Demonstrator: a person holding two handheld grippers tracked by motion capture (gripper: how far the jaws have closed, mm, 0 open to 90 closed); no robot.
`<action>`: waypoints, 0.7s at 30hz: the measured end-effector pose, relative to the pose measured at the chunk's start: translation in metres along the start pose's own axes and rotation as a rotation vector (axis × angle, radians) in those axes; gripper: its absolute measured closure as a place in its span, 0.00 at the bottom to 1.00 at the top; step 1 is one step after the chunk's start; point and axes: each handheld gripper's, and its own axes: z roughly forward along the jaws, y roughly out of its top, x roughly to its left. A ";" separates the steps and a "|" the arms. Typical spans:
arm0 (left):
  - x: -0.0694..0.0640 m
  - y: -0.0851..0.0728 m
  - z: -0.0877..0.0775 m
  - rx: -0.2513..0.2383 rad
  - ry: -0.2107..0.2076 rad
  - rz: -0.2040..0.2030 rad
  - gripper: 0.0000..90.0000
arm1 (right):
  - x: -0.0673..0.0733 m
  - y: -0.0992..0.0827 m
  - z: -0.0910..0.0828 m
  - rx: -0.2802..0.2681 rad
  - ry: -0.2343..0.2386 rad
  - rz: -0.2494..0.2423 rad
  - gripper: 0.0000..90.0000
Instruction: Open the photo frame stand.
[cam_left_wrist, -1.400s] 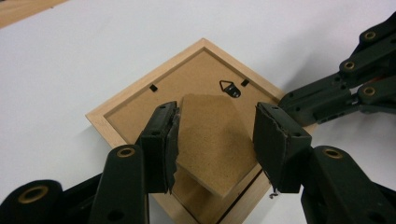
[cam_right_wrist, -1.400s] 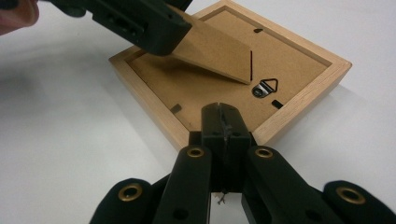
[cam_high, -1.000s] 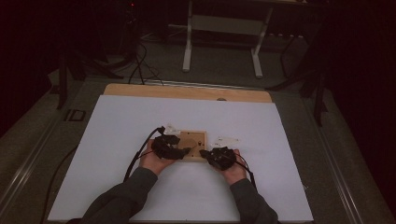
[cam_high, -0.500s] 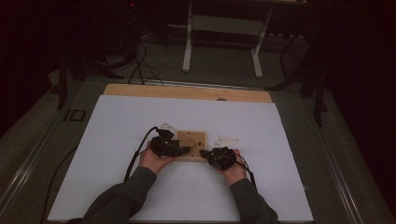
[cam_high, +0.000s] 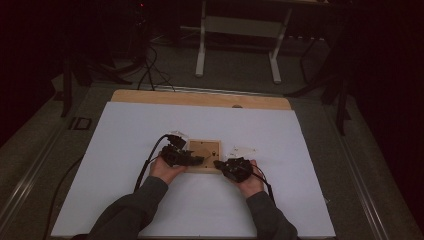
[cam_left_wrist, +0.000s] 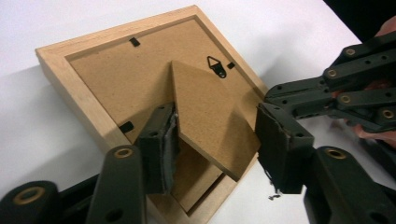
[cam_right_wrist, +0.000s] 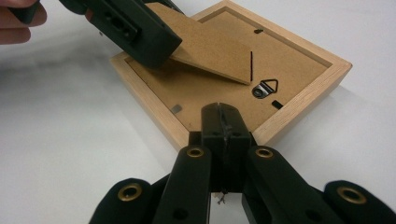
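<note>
Picture frame (cam_high: 204, 155): face down, centre of high view, on white sheet (cam_high: 125, 135).
Stand flap (cam_left_wrist: 212, 116): lifted; left gripper (cam_left_wrist: 217, 140) half-wide around it, jaws just closing, pads clear.
Right gripper (cam_right_wrist: 223, 122): closed, empty, pressed against frame corner.
We advise: pinch flap edge squarely, keep corner braced.

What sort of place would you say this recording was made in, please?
Probably a lab or workshop set up for recording handling tasks. A wooden table covered with a white sheet stands in a dim room, cables trail over the grey floor, and a white bench frame stands behind.
</note>
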 end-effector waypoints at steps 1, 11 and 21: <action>0.000 0.001 0.000 0.002 0.000 -0.001 0.57 | 0.000 0.000 0.000 0.001 -0.001 -0.001 1.00; 0.000 0.001 0.002 0.028 0.008 -0.002 0.60 | 0.000 0.001 0.000 0.006 -0.003 -0.011 1.00; -0.007 -0.001 0.000 0.014 0.048 0.080 0.61 | -0.010 0.006 -0.014 -0.014 -0.046 0.015 1.00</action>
